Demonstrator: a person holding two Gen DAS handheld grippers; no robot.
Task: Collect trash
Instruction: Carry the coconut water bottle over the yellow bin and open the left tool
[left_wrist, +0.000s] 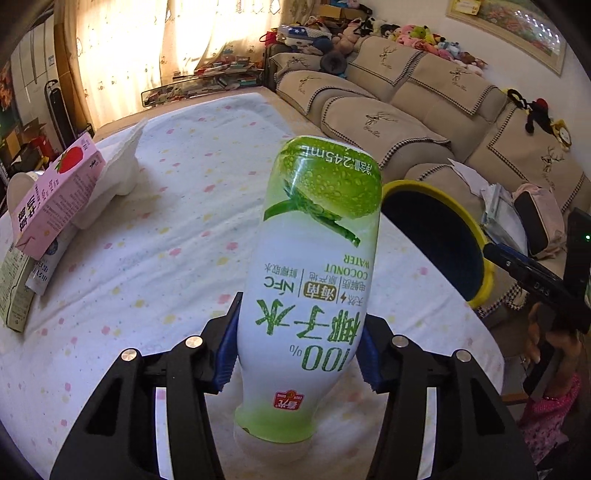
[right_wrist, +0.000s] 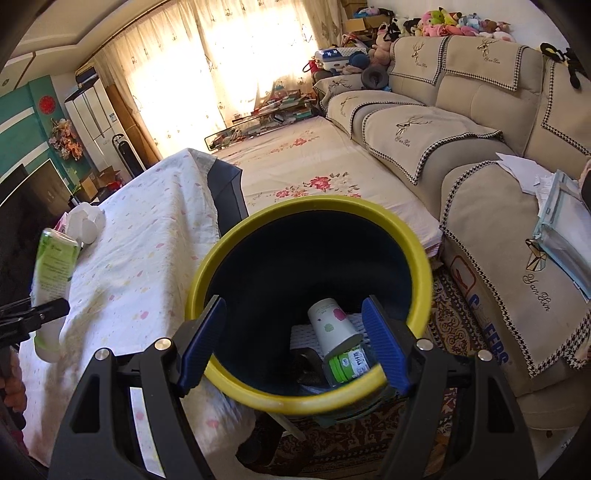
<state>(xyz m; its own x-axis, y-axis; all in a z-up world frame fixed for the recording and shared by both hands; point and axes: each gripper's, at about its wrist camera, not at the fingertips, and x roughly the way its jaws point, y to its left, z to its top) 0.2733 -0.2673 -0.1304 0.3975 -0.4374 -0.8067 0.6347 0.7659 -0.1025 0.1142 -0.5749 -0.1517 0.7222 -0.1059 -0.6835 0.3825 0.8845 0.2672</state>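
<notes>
**Trash collection partly done: one bottle in hand, more left on the tabletop**

A coconut water bottle (left_wrist: 314, 280) is pinched between the pads of the left tool (left_wrist: 295, 354), lifted above the tabletop (left_wrist: 177, 229), beside the yellow-rimmed bin (right_wrist: 295, 400). The right tool (right_wrist: 295, 347) is spread around the bin's near rim, nothing visibly clamped. A paper cup (right_wrist: 332, 328) and a small bottle (right_wrist: 349, 363) already lie inside. A pink carton (left_wrist: 55, 195), other cartons and a white tissue wad (left_wrist: 114, 170) are left.

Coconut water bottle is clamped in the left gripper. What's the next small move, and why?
Probably swing the left gripper rightward until the coconut water bottle is over the yellow-rimmed bin, then open. The bottle is gripped above the table, and the bin sits just to its right, its near rim between the right gripper's fingers.
</notes>
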